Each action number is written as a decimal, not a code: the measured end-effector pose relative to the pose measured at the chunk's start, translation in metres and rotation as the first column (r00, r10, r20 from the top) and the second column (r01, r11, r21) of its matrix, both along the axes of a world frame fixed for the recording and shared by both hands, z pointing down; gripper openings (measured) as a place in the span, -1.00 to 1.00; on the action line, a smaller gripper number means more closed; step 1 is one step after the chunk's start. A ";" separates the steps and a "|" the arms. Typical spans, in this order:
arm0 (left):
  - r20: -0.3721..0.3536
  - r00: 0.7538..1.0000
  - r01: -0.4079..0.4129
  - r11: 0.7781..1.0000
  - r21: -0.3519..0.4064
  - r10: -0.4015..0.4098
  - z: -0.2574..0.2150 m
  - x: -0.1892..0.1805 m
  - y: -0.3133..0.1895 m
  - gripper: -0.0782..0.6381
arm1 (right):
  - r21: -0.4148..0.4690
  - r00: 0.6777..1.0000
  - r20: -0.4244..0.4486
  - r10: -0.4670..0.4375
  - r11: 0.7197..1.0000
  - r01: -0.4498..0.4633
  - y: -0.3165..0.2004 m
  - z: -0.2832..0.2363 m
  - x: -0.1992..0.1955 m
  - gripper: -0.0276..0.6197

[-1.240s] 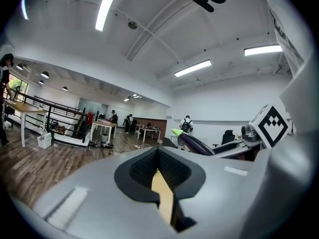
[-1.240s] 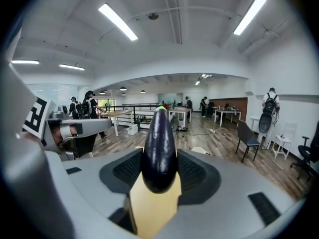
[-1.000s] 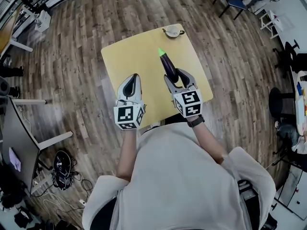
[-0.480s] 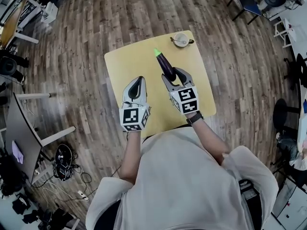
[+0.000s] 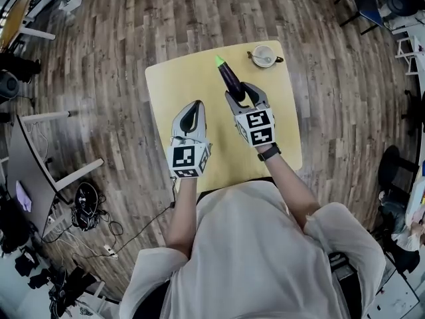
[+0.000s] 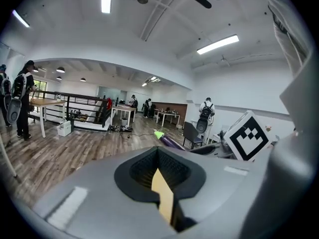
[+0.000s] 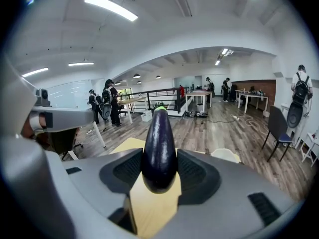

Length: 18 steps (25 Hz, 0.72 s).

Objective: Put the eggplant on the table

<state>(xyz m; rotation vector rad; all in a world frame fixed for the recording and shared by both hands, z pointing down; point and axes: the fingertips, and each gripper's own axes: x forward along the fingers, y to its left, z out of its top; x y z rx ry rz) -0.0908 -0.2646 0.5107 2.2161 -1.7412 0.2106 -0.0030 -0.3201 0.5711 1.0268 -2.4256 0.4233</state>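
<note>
A dark purple eggplant (image 5: 230, 80) with a green stem tip pointing away from me is held above the yellow table (image 5: 174, 85). My right gripper (image 5: 244, 97) is shut on its blunt near end. In the right gripper view the eggplant (image 7: 159, 146) sticks out forward between the black pads (image 7: 197, 172), with the tabletop showing below. My left gripper (image 5: 190, 115) hovers over the table's left half, shut and holding nothing. Its view looks out level, with the eggplant (image 6: 170, 142) to the right.
A white cup on a saucer (image 5: 264, 56) stands at the table's far right corner, just right of the eggplant's tip. Wooden floor surrounds the small table. Chairs (image 5: 372, 5) and desks stand further off, and people stand far back in the room.
Both grippers have moved forward over the table and lower. The eggplant went with the right gripper, and its tip now lies closer to the cup.
</note>
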 end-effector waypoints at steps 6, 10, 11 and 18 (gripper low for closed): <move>0.025 1.000 0.009 0.999 -0.038 -0.008 0.028 -0.005 -0.025 -0.76 | -0.018 0.999 -0.053 0.007 1.000 -0.008 -0.034 0.043 -0.005 -0.24; 0.030 1.000 0.002 0.998 -0.059 -0.001 0.049 -0.010 -0.039 -0.76 | -0.051 0.997 -0.077 0.013 0.999 -0.017 -0.051 0.076 -0.011 -0.24; 0.030 1.000 0.004 0.998 -0.064 -0.002 0.054 -0.013 -0.042 -0.76 | -0.060 0.996 -0.084 0.010 0.998 -0.015 -0.055 0.084 -0.013 -0.24; 0.022 0.999 0.026 0.996 -0.086 -0.025 0.079 -0.027 -0.061 -0.76 | -0.111 0.991 -0.133 -0.018 0.994 0.003 -0.072 0.129 -0.024 -0.24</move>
